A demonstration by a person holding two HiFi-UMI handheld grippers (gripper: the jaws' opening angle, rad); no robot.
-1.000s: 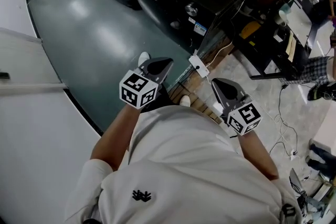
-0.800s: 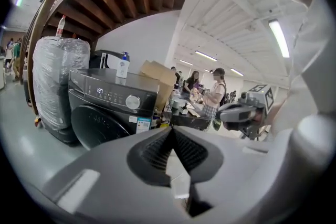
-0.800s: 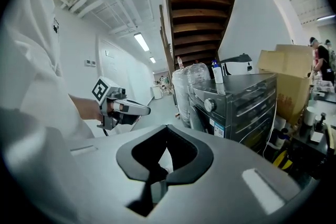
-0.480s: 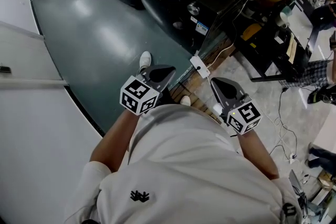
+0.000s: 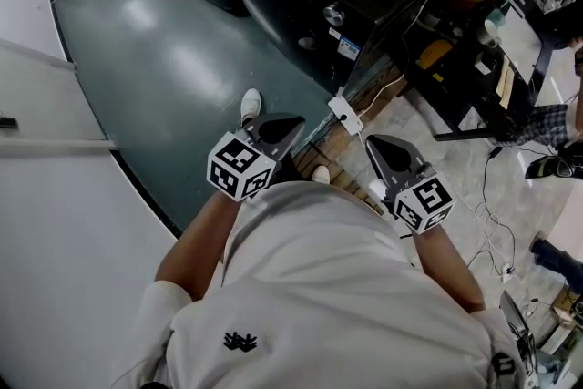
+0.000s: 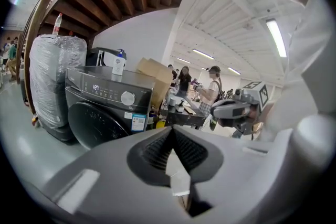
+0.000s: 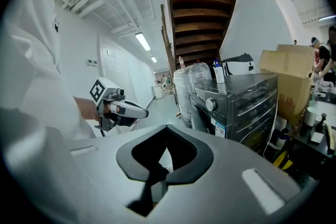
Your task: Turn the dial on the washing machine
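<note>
From where I stand, the black washing machine (image 5: 273, 14) is well ahead of the person, its silver dial (image 5: 333, 15) on the front panel above the door, untouched. Both tools sit side by side at the waist, pointing toward it. The left gripper (image 5: 284, 123) has its jaws pressed together on nothing, and so does the right gripper (image 5: 384, 147).

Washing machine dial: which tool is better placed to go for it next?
Probably left. The left tool is over the green floor, front-on to the dark washing machine, the round silver dial slightly nearer; the right tool stands off its corner.
</note>
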